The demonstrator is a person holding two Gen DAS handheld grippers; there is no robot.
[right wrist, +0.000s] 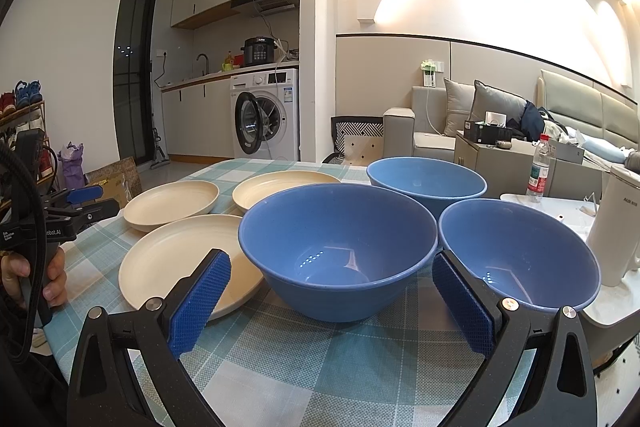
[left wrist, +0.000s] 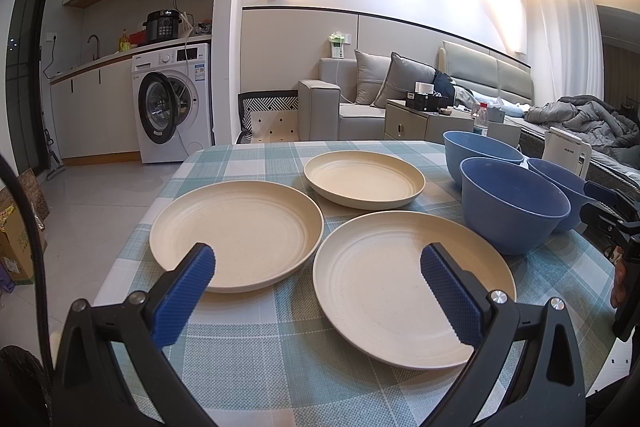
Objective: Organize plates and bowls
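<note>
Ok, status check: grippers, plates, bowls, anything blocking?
Left gripper open, empty, over plates. Right gripper open, empty, facing near bowl. Three plates, three bowls, all unstacked on the table. Kettle beside right bowl; nothing blocking.

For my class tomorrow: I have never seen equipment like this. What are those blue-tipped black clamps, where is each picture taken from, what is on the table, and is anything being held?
The clamps are hand-held two-finger grippers; a person holds one in each hand, with a camera on each looking along its fingers. One picture comes from the left gripper, the other from the right gripper. Both are open and hold nothing. On the checked tablecloth lie three cream plates and three blue bowls, all separate and unstacked. The person's hand shows at the right-wrist view's left edge.
</note>
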